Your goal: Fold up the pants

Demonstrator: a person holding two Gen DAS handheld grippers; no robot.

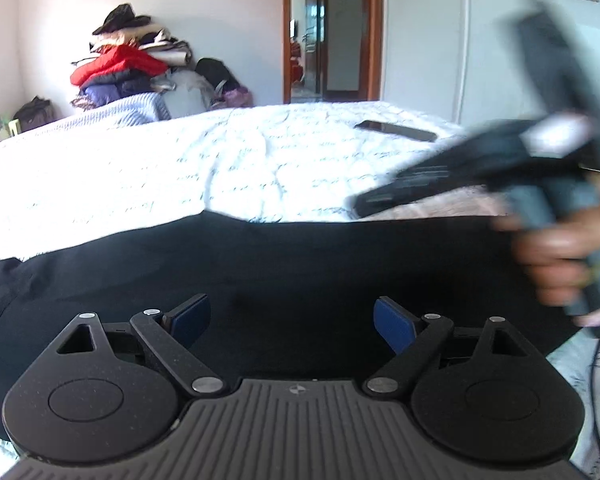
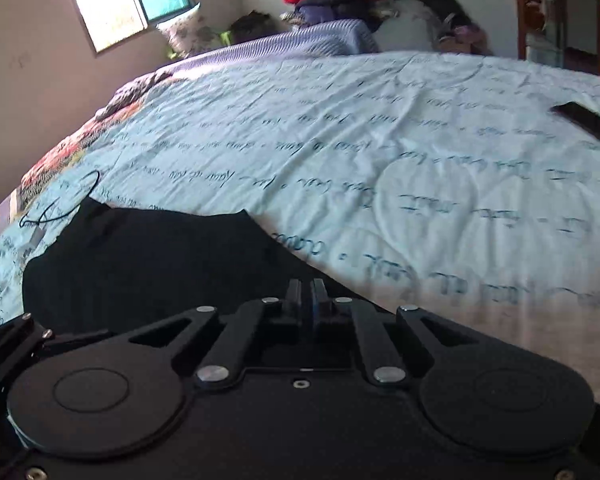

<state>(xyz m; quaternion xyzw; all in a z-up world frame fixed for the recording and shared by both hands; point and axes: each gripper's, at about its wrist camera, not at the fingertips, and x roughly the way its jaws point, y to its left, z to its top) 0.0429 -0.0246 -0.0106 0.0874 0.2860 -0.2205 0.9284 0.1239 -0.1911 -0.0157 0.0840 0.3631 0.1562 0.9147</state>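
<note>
The black cloth pants (image 1: pixel 260 280) lie flat on the pale quilted bed (image 1: pixel 180 168). Above them, the left hand-held gripper (image 1: pixel 292 320) gapes empty; the right hand-held gripper (image 2: pixel 307 300) is closed, apparently empty. Likely between folds; next, grasp an edge.

Black pants (image 1: pixel 300 264) lie on a pale blue quilt (image 2: pixel 380 152) printed with dark script (blue-padded gripper fingers (image 1: pixel 394 322)).
</note>
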